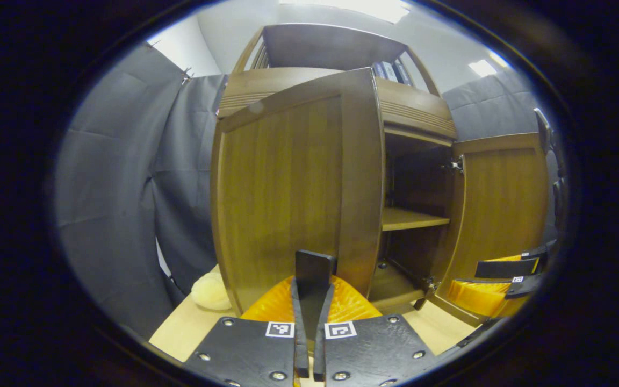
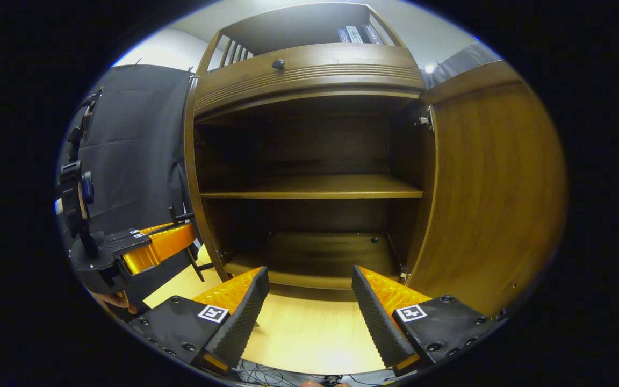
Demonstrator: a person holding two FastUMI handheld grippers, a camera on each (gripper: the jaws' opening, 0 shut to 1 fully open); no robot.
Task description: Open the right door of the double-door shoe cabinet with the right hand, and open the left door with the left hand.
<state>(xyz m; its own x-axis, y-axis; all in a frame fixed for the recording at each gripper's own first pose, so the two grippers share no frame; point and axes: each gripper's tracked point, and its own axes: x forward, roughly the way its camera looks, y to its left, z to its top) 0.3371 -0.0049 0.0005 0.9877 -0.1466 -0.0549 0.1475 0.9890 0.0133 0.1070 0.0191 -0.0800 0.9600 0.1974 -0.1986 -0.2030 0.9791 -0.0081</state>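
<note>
The wooden shoe cabinet (image 2: pixel 309 70) stands with both doors swung out. In the left gripper view the left door (image 1: pixel 282 188) faces me, and my left gripper (image 1: pixel 312 287) is shut on a dark handle (image 1: pixel 315 263) at its lower inner edge. The right gripper view shows that door edge-on (image 2: pixel 191 177) with the left gripper (image 2: pixel 188 228) beside it, a hand under it. My right gripper (image 2: pixel 309 274) hangs open before the bare lower compartment, touching nothing. The right door (image 2: pixel 492 188) stands wide open to its right. It also appears as the right door (image 1: pixel 503 199) behind the right gripper (image 1: pixel 468 272).
Inside are one shelf (image 2: pixel 309 188) and a floor board (image 2: pixel 315 252), both bare. The cabinet sits on a light wooden surface (image 2: pixel 309 328). A cream soft object (image 1: pixel 210 293) lies left of the left door. Grey cloth walls (image 1: pixel 110 188) close the sides.
</note>
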